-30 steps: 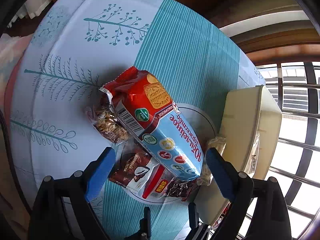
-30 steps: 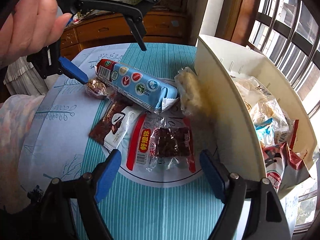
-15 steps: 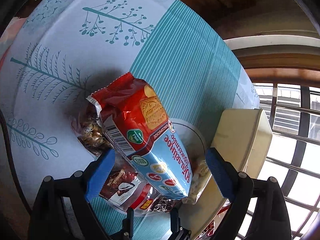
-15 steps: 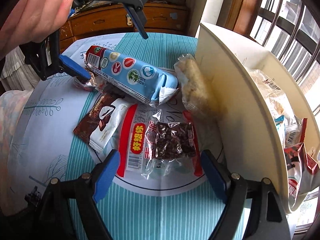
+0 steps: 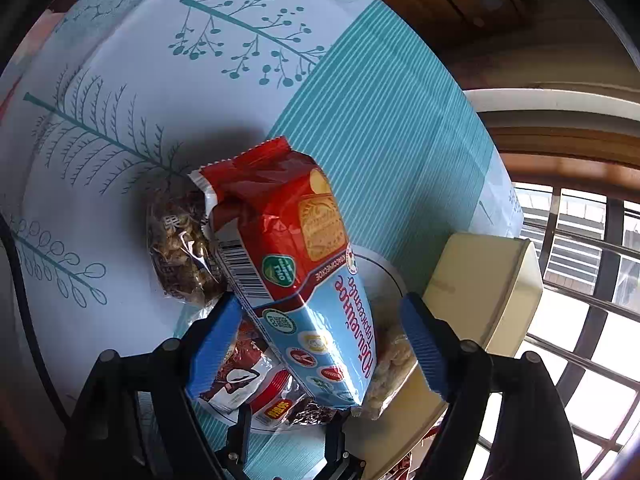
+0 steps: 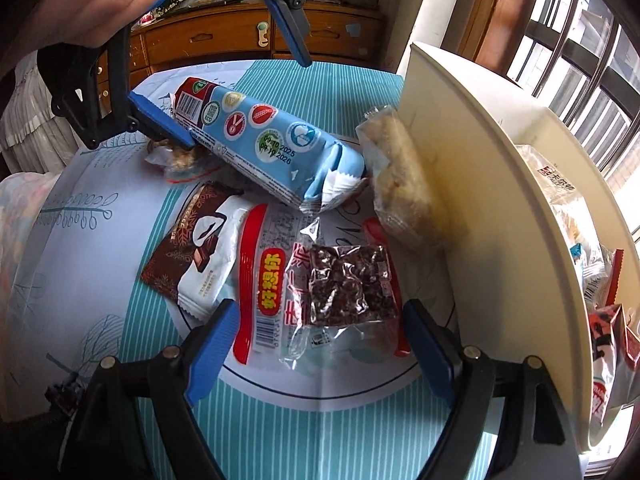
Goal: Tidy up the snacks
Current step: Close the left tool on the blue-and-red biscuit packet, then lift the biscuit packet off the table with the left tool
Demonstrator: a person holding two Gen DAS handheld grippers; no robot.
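- Currently, left gripper (image 5: 320,344): jaws have just been closing, straddling the biscuit pack (image 5: 292,264); one pad touches its side, the other stands clear.
- Right gripper (image 6: 320,344): jaws wide, over the red-edged fruit snack packet (image 6: 320,280), not gripping it.
- Chocolate wafer packet (image 6: 196,256): beside it, mid-tabletop (image 6: 280,432).
- Cream bin (image 6: 480,200): at the tabletop's window-side edge, holding snacks.

- Biscuit pack (image 6: 264,140): on the tabletop (image 6: 320,420), leaning across the nut packet (image 5: 180,248).
- Chocolate wafer (image 6: 196,256): left of the date bar (image 6: 320,284).
- Rice cake (image 6: 400,188): against the bin (image 6: 500,200), right of the pile.
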